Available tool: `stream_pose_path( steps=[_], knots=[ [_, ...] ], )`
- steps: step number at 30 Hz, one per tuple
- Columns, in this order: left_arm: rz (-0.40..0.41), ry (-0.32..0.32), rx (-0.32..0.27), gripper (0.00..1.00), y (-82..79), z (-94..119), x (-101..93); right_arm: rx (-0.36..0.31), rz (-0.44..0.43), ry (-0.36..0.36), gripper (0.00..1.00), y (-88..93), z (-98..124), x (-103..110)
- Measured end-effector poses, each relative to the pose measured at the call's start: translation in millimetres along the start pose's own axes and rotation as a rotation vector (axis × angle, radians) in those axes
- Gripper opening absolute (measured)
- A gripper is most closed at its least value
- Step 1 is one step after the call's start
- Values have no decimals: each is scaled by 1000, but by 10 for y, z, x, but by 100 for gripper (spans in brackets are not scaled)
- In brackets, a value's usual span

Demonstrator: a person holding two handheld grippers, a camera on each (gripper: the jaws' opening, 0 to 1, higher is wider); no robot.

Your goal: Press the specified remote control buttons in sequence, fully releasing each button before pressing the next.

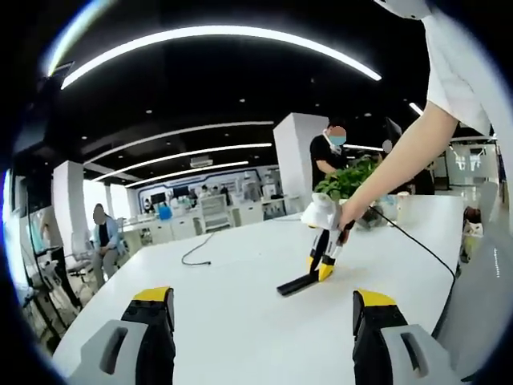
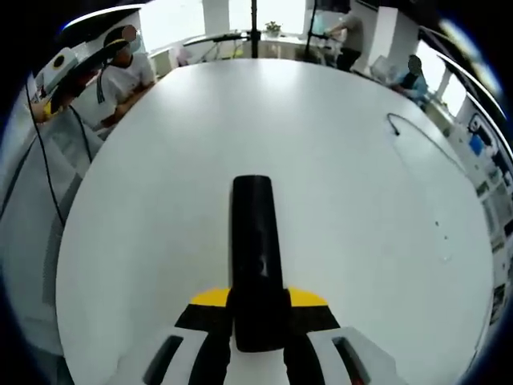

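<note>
Right gripper view: the right gripper (image 2: 258, 317) clamps the black remote control (image 2: 255, 249) near the white table's (image 2: 361, 200) edge. Left gripper (image 1: 264, 309), jaws wide, should approach buttons squarely.

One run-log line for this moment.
right gripper: shut on remote, lying on white table | left gripper: open, holding nothing, apart

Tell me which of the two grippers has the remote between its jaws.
The right gripper: its yellow-tipped jaws are closed on the black remote, whose far end rests on the white table. The left gripper is open with nothing between its jaws.
</note>
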State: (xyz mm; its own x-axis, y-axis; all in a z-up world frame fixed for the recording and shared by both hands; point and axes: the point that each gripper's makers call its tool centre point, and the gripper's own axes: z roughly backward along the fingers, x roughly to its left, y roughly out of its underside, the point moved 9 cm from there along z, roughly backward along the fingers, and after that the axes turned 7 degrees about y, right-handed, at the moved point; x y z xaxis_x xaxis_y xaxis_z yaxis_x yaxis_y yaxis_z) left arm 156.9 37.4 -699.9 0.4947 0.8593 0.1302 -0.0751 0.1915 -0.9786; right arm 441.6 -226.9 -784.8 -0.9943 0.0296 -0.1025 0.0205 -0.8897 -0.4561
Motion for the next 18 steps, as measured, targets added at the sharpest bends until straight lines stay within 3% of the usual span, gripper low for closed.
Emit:
stream_pose_path(
  steps=[3,4,7,12,18],
  knots=[
    [-8,22,12,95,9,-4,-16,1,3,1,22,1,-5,-17],
    [-4,31,16,95,-83,-62,-125,1,4,0,22,2,-7,-26],
    [8,42,7,95,-153,-104,-194,-1,1,-1,22,-1,-6,-32],
    [45,50,0,95,-147,-104,-181,6,3,4,22,-13,-10,-26],
    [19,27,11,95,-145,-86,-168,14,1,10,22,-25,-9,-15]
  ],
)
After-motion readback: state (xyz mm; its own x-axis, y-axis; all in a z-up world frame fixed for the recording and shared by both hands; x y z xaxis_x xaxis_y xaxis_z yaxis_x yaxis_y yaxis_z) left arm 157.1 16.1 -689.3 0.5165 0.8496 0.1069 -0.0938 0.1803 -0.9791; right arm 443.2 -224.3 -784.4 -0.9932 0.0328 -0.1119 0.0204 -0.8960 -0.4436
